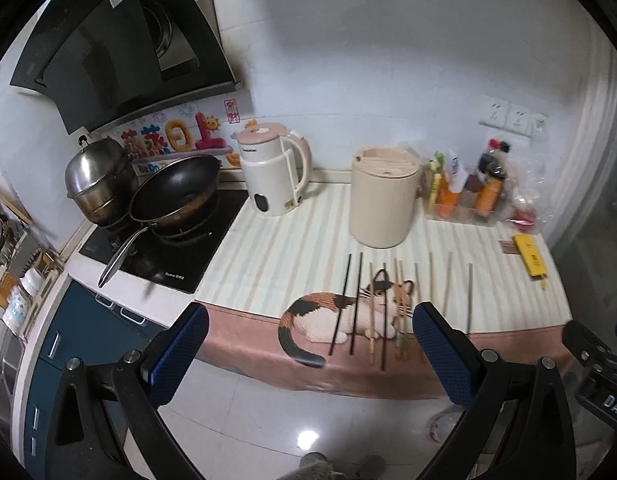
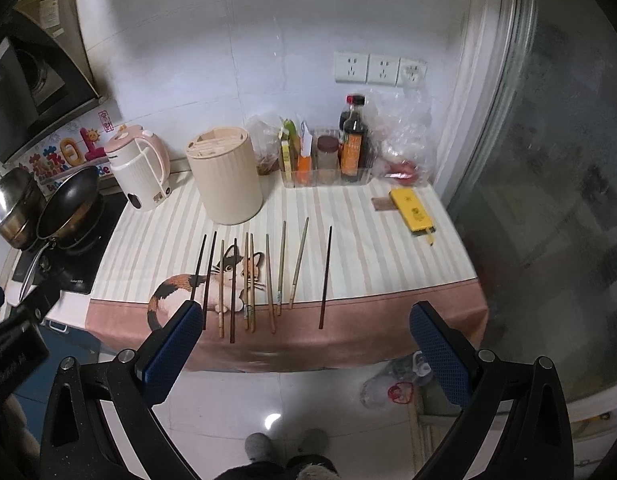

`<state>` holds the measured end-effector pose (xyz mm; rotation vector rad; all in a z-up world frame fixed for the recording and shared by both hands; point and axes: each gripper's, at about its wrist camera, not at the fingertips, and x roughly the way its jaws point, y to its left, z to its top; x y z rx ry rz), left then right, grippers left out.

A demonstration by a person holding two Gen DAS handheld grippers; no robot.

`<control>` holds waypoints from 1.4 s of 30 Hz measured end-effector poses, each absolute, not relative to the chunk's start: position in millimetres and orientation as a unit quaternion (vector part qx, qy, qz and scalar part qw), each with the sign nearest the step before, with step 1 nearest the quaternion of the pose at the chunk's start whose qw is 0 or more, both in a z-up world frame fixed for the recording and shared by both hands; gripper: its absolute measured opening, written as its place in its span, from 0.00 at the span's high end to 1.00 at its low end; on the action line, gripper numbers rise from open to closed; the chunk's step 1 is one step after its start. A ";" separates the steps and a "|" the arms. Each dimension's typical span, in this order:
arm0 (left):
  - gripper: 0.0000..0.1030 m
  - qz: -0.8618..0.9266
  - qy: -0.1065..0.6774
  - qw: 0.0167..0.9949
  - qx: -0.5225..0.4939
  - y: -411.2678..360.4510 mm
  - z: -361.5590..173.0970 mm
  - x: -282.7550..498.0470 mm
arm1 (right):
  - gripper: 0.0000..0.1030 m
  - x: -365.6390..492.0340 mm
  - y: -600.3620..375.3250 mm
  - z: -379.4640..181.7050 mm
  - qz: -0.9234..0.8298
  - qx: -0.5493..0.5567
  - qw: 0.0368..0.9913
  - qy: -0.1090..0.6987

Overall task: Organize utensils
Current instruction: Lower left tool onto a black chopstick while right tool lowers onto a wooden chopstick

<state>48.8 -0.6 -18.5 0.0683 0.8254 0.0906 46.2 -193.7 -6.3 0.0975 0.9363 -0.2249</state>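
Cream-striped cloth [image 2: 368, 256] with calico cat print, beige holder [image 2: 226, 178], yellow box [image 2: 412, 210]

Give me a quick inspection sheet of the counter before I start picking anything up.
Surface: striped cloth with a cat print covers the counter.
Job's things: chopsticks lie in a row near the front edge, dark and pale mixed; the beige holder stands upright behind them.
Clutter: kettle, tray of sauce bottles, plastic bags, yellow box.
Grippers: left gripper and right gripper both hang off the front edge, jaws open, holding nothing.
Cables: nothing seen.
Surroundings: stove with a wok and steel pot at left, wall sockets, tiled floor.
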 end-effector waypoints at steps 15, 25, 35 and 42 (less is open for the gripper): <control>0.00 0.077 0.528 0.843 0.067 0.2 -180.6 196.1 | 0.59 172.4 -238.4 -175.7 -0.056 0.129 0.813 0.565; 0.32 0.002 0.635 0.770 0.069 -5.9 -291.9 280.0 | 0.77 253.1 -226.5 -266.4 -0.063 0.148 0.759 0.631; 0.53 -0.023 0.649 0.754 0.102 -29.1 -325.7 300.3 | 0.76 306.8 -220.9 -309.5 -0.057 0.166 0.713 0.679; 0.96 -0.030 0.650 0.753 0.096 -28.7 -321.7 295.1 | 0.76 336.5 -202.1 -324.7 -0.042 0.145 0.706 0.692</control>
